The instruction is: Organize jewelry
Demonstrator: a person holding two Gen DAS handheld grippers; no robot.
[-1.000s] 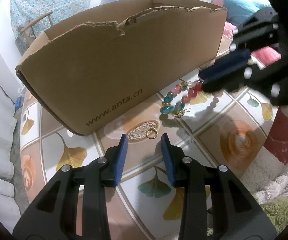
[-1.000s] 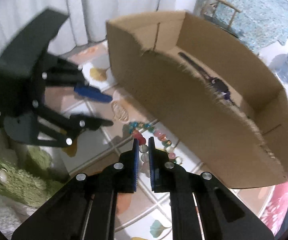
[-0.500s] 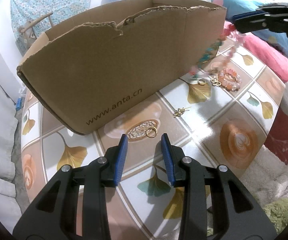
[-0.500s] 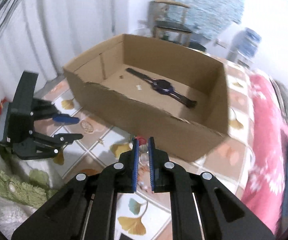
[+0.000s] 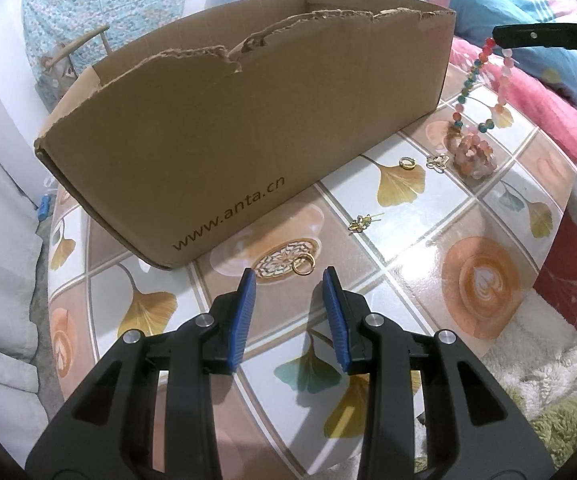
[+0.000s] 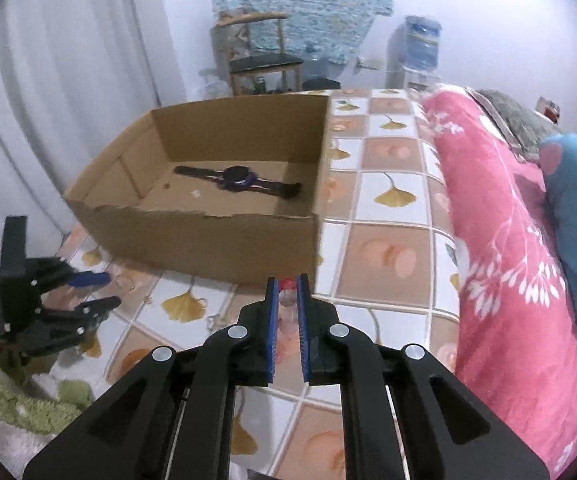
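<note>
My right gripper (image 6: 287, 286) is shut on a multicoloured bead bracelet (image 5: 475, 84), which dangles from its fingertips (image 5: 504, 37) above the table's far right, beside the cardboard box (image 5: 248, 120). Only a red bead (image 6: 287, 283) shows between the pads in the right wrist view. A dark watch (image 6: 238, 178) lies inside the box (image 6: 208, 236). My left gripper (image 5: 290, 280) hovers open with nothing between its fingers, just short of a gold ring (image 5: 302, 265) on the table. Gold earrings (image 5: 362, 222), a small gold hoop (image 5: 407, 163) and a pink bead bracelet (image 5: 475, 156) lie further right.
The tiled tabletop (image 5: 468, 280) ends at a curved edge on the right, with a fluffy rug (image 5: 548, 360) below. A pink blanket (image 6: 500, 240) borders the table's right side. A chair (image 6: 264, 56) and a water bottle (image 6: 422, 46) stand beyond.
My right gripper has lifted the bead bracelet off the table and carried it right and up, rolling as it went, past the box's corner. The left gripper has stayed still.
</note>
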